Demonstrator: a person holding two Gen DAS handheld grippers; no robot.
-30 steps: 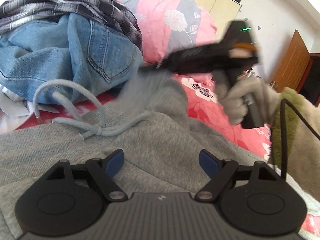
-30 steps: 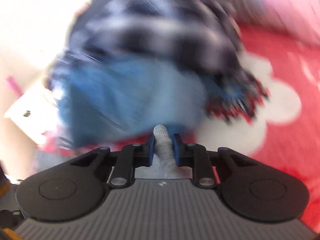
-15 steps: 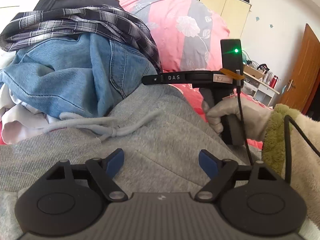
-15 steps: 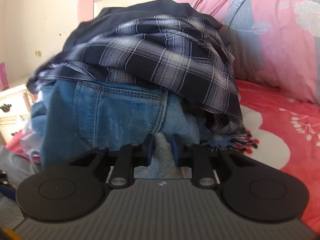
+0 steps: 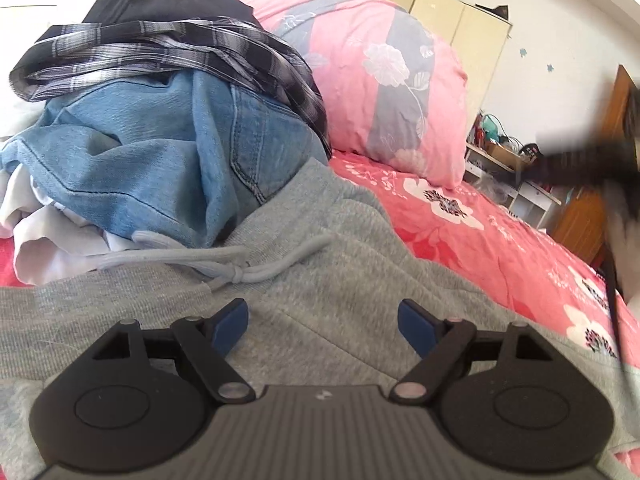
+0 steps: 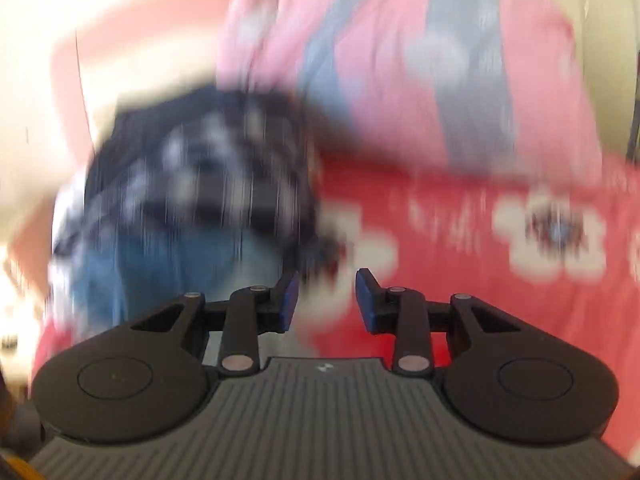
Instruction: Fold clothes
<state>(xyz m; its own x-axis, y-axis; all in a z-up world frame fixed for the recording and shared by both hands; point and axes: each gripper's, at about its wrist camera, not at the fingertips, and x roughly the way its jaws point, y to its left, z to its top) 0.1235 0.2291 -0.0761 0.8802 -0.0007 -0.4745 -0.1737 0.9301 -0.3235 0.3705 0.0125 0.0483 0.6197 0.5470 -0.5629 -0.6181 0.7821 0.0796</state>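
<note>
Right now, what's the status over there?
Left hand-held gripper open over grey sweatpants. Right hand-held gripper open, empty, view blurred. Jeans piled beyond.

The whole right wrist view is smeared by motion: the plaid shirt [image 6: 200,172] and jeans [image 6: 168,264] are reduced to dark and blue patches. In the left wrist view, the right claw [image 5: 592,160] is seen only as a dark streak right of the pink pillow [image 5: 384,80], cut by the edge. The grey sweatpants [image 5: 320,272] are partly hidden below the jeans.
</note>
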